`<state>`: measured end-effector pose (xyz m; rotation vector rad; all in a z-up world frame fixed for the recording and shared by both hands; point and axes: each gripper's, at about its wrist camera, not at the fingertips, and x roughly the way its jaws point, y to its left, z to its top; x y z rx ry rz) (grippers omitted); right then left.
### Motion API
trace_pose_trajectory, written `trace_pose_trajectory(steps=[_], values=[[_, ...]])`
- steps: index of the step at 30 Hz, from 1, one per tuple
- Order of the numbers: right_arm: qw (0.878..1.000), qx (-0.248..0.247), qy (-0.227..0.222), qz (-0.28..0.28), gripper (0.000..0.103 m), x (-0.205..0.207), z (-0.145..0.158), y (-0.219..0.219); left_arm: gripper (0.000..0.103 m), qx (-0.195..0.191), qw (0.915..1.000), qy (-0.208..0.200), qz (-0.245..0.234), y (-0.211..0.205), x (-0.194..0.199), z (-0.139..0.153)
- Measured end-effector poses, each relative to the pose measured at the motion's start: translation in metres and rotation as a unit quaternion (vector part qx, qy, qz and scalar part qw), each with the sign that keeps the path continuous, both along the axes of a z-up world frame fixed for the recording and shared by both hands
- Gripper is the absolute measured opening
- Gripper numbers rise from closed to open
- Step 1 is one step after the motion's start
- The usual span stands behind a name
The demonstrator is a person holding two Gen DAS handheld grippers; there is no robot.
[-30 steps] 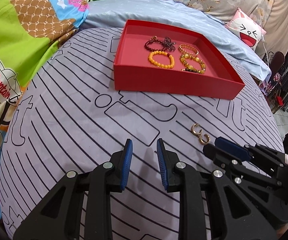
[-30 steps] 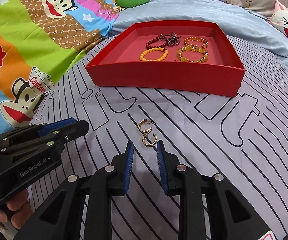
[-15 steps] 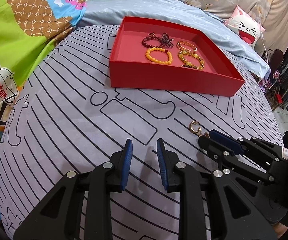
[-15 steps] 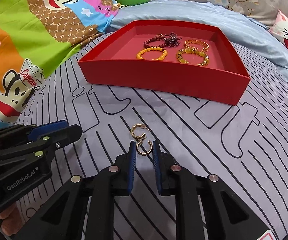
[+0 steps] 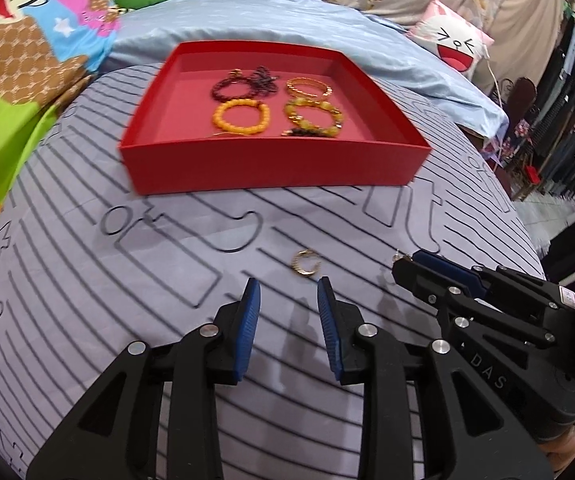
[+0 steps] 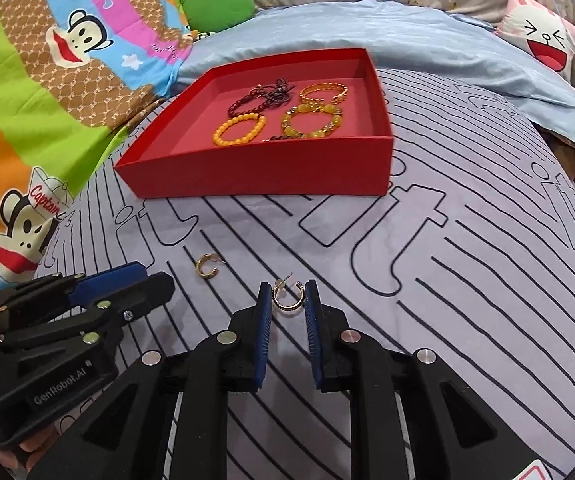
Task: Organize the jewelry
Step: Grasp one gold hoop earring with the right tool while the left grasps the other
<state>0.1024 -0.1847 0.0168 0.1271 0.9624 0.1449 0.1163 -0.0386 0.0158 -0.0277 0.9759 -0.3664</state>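
**Two gold earrings, one gripped, one loose on the striped sheet**

The striped grey sheet fills both views. A red tray in the upper centre holds four bracelets. In the left wrist view, the left gripper at lower centre has just widened, its jaws narrowly apart and bare, a loose gold earring just beyond them. In the right wrist view, the right gripper pinches the second earring at lower centre.
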Motion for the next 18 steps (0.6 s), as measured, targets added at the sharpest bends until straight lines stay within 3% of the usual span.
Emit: trace_pose_trajectory(steps=[9, 18], values=[[1.0, 0.004, 0.002, -0.013, 0.016, 0.0, -0.003, -0.011, 0.028, 0.006, 0.9999, 0.004, -0.011, -0.02, 0.012, -0.01], [1.0, 0.007, 0.007, -0.016, 0.016, 0.002, -0.007, -0.015, 0.011, 0.001, 0.9999, 0.009, -0.013, -0.023, 0.015, -0.016]])
